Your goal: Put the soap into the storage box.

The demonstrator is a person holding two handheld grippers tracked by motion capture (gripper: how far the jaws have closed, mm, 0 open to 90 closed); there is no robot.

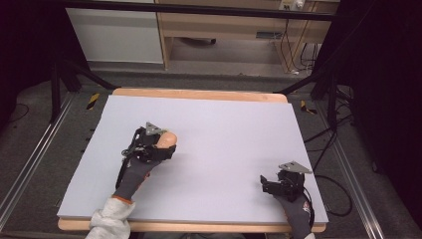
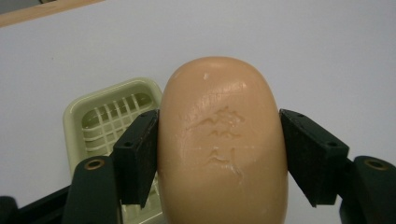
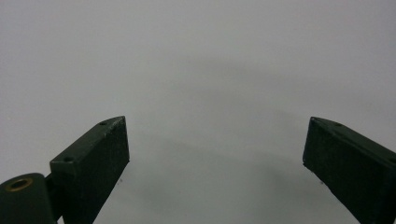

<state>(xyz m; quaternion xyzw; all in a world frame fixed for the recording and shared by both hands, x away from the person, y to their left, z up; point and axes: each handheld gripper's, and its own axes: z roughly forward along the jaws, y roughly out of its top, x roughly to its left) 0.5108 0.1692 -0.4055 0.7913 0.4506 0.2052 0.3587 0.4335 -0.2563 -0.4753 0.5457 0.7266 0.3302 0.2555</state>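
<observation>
Table point(image 1: 224, 124), pale sheet across middle of high view: bare work surface.

Soap dish point(image 2: 100, 116), pale green, slotted floor, lower left of left gripper view behind jaw: likely destination for bar, sits just beside and under it.

Soap bar point(image 2: 222, 140), peach, centre of frame; in high view left of centre point(image 1: 169, 138). Pinched across short sides so long axis points forward, apparently for lowering into dish.

Left gripper point(image 1: 158, 147): jaws clamped on bar, forearm angling up from bottom left.

Right gripper point(image 1: 271, 184): lower right, jaws spread wide, holding nothing, parked low over sheet.
</observation>
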